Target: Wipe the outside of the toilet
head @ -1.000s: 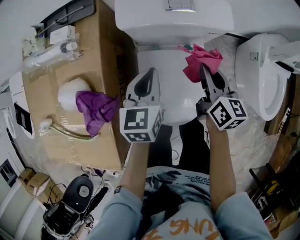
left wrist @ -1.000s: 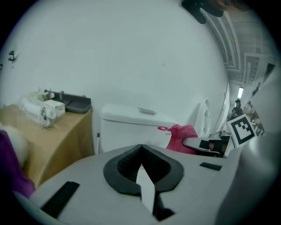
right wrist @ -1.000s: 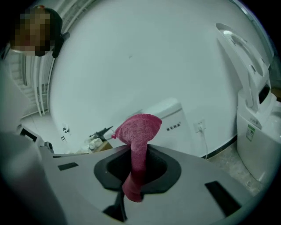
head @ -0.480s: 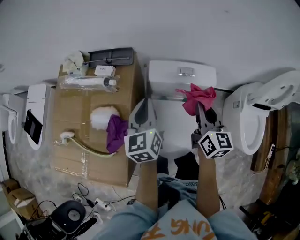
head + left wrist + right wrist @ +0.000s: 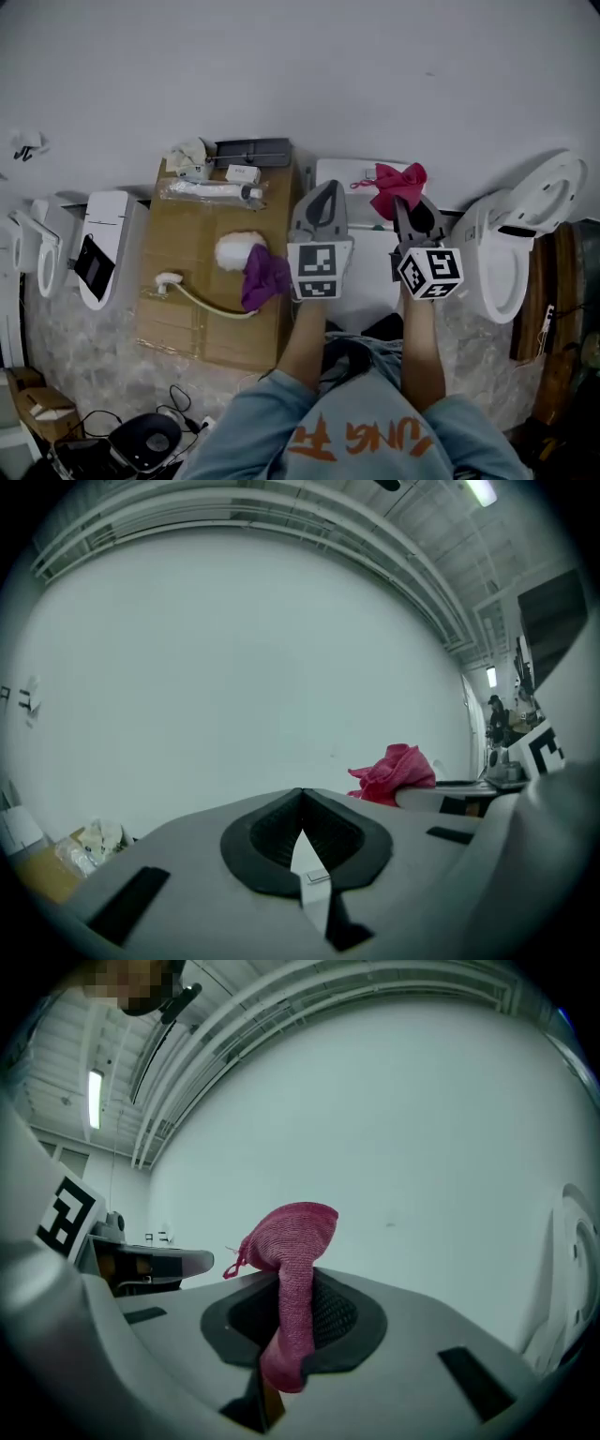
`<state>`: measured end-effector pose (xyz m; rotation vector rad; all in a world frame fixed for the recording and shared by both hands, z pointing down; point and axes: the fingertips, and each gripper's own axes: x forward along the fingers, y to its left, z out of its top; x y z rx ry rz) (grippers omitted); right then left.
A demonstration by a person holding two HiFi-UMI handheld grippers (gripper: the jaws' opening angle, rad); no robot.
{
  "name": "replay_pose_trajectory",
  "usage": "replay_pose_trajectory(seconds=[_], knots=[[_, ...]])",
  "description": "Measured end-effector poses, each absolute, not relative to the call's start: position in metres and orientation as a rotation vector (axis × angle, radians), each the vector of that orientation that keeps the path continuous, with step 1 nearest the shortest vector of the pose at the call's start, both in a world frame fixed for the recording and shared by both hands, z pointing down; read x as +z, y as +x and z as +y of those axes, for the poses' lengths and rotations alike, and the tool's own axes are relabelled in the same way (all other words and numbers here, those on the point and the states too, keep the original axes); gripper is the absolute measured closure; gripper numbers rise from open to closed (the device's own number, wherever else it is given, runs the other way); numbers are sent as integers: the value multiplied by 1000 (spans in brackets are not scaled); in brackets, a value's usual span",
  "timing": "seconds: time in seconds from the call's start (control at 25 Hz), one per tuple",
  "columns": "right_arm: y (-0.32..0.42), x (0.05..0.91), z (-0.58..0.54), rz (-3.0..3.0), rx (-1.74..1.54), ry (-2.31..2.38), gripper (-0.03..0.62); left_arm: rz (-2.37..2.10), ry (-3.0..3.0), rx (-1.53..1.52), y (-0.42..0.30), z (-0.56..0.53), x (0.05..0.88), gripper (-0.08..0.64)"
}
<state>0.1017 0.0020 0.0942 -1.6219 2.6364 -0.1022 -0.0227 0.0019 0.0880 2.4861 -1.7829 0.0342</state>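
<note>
Box (image 5: 197, 291) left of toilet (image 5: 354, 199) — second toilet (image 5: 508, 251) right.

Blue sleeves (image 5: 246, 427) show; left gripper (image 5: 325, 190), right gripper (image 5: 409, 202) grey (marker cubes (image 5: 317, 272)).

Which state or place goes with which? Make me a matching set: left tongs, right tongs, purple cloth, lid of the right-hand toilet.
Things:
1. left tongs
2. right tongs
3. purple cloth
4. lid of the right-hand toilet

States or places:
A. raised
B. shut on the pink cloth
C. lying on the cardboard box
D. shut, nothing between them

Pairs: 1-D, 2-B, 3-C, 4-A
</note>
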Motion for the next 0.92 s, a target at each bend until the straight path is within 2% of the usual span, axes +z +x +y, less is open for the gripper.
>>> replay_pose_trajectory(seconds=[0.48,0.92], knots=[[126,58,-5,2586,18,-1731,526,-1834,2511,-51,-16,-12,50,535],[129,51,-23,2585,50,-1773,526,-1795,2545,-11,-11,-29,56,535]])
